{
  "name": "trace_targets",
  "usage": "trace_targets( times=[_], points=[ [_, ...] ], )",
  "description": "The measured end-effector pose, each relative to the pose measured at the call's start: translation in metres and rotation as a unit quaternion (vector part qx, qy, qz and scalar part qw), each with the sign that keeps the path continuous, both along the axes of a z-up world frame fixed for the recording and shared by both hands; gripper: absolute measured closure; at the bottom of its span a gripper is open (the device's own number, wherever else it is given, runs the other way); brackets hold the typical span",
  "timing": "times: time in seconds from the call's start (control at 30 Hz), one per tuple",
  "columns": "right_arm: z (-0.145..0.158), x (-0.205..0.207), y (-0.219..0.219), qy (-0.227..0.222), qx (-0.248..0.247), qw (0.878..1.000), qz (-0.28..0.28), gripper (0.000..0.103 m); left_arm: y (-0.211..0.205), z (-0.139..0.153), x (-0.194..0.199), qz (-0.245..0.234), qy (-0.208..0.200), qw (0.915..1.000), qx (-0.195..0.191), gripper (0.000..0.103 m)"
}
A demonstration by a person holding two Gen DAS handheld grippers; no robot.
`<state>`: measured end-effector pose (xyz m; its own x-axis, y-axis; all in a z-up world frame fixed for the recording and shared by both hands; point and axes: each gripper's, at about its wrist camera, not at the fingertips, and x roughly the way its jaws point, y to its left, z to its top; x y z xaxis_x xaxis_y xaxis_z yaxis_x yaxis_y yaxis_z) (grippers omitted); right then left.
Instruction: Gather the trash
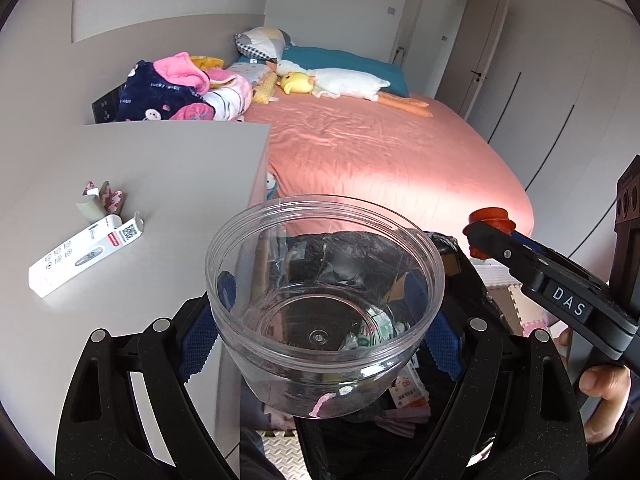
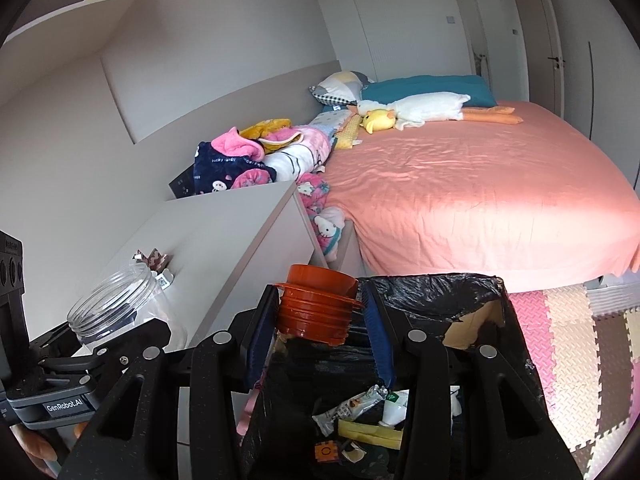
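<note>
Clear plastic jar [image 1: 324, 304]: lidless, empty as far as can be seen, a pink scrap of label stuck near its lower edge; thin-walled, threaded rim, mouth up and tipped toward the camera. It is clamped by its sides between the blue pads of the left claw [image 1: 322, 332] and sits above the black-lined trash bin [image 2: 452, 292], whose contents show through the jar's base in the left wrist view. Its orange lid [image 2: 318, 306] is apart from it, pinched between the pads of the right claw [image 2: 316, 328] and held over the near rim of the same bin; the lid is ribbed and stepped, sitting slightly tilted. The bin already holds wrappers [image 2: 352, 404] and yellow packaging. Judgement: step in hand is disposal of jar and lid, both poised over the opening, neither released yet. Next move calls for opening each claw over the bag's mouth, not over the torn cardboard edge at the right; the jar is wide, so it should be centred first or it may catch on the rim. Still to collect: a white carton [image 1: 86, 254] and a torn pink-patterned wrapper [image 1: 100, 200] lying near each other on the grey counter [image 1: 168, 168]. The bed [image 2: 480, 184] with pink sheet lies beyond.
</note>
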<state>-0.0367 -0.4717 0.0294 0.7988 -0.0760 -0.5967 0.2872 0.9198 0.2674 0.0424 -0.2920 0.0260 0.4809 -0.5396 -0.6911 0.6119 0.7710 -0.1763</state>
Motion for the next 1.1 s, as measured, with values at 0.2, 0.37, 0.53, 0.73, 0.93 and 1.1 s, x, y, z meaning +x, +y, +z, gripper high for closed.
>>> trace_targets(
  times=[0.2, 0.37, 0.53, 0.73, 0.93, 1.1],
  points=[
    [0.000, -0.015, -0.022, -0.003, 0.007, 1.000, -0.024, 0.058, -0.023, -0.005, -0.014, -0.044, 0.009, 0.9990, 0.003, 0.019],
    [0.000, -0.027, -0.042, -0.011, 0.034, 0.998, -0.044, 0.041, -0.038, -0.011, -0.021, -0.107, 0.051, 0.9929, -0.007, 0.008],
    [0.006, -0.041, -0.054, -0.034, 0.038, 0.995, -0.088, 0.016, -0.043, -0.015, -0.025, -0.121, 0.059, 0.9909, 0.001, 0.005],
    [0.003, -0.039, -0.056, -0.032, 0.043, 0.994, -0.093, 0.016, -0.040, -0.022, -0.024, -0.121, 0.066, 0.9905, 0.009, 0.005],
    [0.002, -0.029, -0.046, -0.027, 0.041, 0.996, -0.080, 0.016, -0.033, -0.025, -0.024, -0.125, 0.057, 0.9905, 0.011, 0.005],
    [0.001, -0.020, -0.035, -0.021, 0.038, 0.997, -0.069, 0.016, -0.022, -0.025, -0.020, -0.121, 0.041, 0.9917, 0.014, 0.005]
  ],
)
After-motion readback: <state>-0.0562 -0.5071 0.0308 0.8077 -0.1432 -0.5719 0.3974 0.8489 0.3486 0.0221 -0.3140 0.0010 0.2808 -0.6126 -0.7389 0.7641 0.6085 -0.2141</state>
